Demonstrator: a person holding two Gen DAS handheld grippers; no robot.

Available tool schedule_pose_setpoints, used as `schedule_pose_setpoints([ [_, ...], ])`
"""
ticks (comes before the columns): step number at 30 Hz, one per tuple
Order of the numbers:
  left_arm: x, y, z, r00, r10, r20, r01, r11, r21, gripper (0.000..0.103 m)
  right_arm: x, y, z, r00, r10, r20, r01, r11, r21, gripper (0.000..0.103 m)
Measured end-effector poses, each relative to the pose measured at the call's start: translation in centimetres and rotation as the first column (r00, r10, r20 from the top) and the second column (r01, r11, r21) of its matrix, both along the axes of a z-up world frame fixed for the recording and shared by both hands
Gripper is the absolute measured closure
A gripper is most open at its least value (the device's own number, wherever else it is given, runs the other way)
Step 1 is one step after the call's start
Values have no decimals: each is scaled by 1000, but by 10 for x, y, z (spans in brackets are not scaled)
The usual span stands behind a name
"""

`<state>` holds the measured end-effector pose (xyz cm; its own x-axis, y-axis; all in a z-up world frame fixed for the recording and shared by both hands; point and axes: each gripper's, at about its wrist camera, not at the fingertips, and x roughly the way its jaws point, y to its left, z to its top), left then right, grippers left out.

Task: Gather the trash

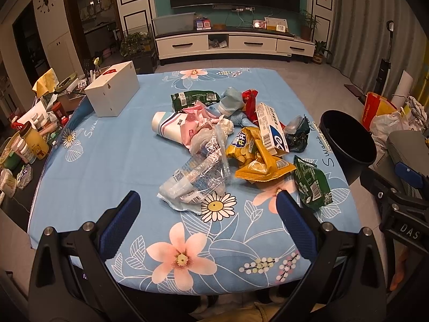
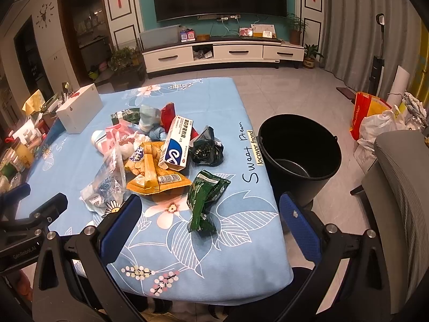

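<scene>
A table (image 1: 107, 161) covered by a light blue cloth with printed flowers is seen from both wrist cameras. A heap of trash is piled near the middle of it. In the heap, a yellow snack bag (image 1: 257, 158) is found at the near right, with a white and blue carton (image 1: 270, 126) lying across its far end. A crumpled clear plastic wrapper (image 1: 198, 177) is spread at the near left of the heap, and a pink wrapper (image 1: 194, 123) and a pale paper cup (image 1: 167, 123) on its side are seen behind it. A dark green bag (image 1: 194, 99) lies at the far edge, beside a grey-blue wad and a red wrapper (image 1: 250, 102). A black crumpled bag (image 2: 206, 147) rests just to the right of the carton. A second green snack bag (image 2: 205, 201) lies apart from the heap, nearer the right front corner of the table.

A black bucket (image 2: 299, 155) stands on the floor just beside the right edge of the table; nothing can be made out inside it. A white box (image 1: 114, 91) is set at the far left of the table.

The left claw (image 1: 209, 220) is held spread wide above the near edge of the table, with nothing between its blue pads. The right claw (image 2: 211, 222) is likewise spread and empty, held over the right front corner, close to the green snack bag.
</scene>
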<state>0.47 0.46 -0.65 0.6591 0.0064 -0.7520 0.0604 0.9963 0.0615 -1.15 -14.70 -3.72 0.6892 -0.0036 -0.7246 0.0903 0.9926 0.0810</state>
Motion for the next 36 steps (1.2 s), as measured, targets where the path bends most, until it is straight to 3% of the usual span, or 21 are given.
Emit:
schedule_pose_setpoints([
  [36,1,1,-1,1000,3,-5,-3,1000,-24,3,-1,-11,-6,1000,-20,-7,20,1000,21,3],
])
